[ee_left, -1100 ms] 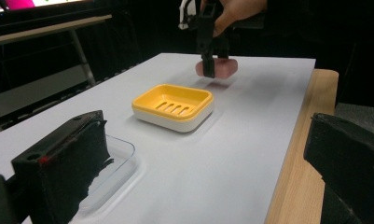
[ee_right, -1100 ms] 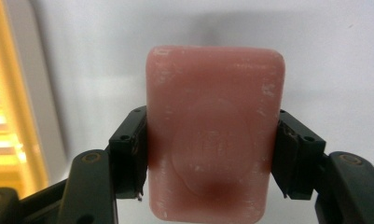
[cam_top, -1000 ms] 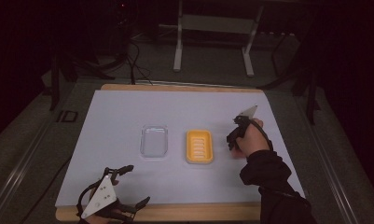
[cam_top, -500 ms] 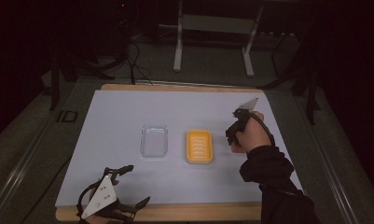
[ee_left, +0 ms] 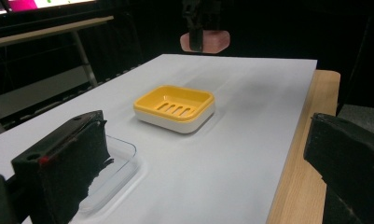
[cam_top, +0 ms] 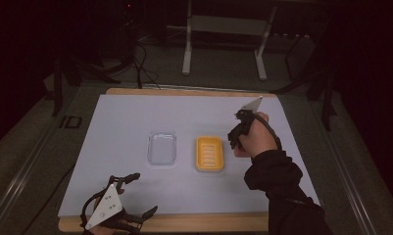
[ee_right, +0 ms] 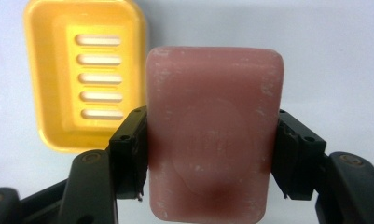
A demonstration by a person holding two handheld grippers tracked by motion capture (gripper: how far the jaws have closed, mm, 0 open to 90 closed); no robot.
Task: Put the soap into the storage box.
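The right gripper (ee_right: pixel 211 154) stays clamped on the pink soap (ee_right: pixel 212 135), now nearer the yellow dish (cam_top: pixel 209 153) than a second ago, held in the air just to its right. The left gripper (cam_top: pixel 135 196) has not moved; its jaws stand apart by the clear lid (cam_top: pixel 162 147).

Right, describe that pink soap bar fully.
The soap bar is a dusty-pink, rounded rectangle with whitish scuffs and a faint oval stamp in its face. It looks solid and dry. The right gripper clamps its two long sides, holding it in the air beside the yellow soap dish, not touching it.
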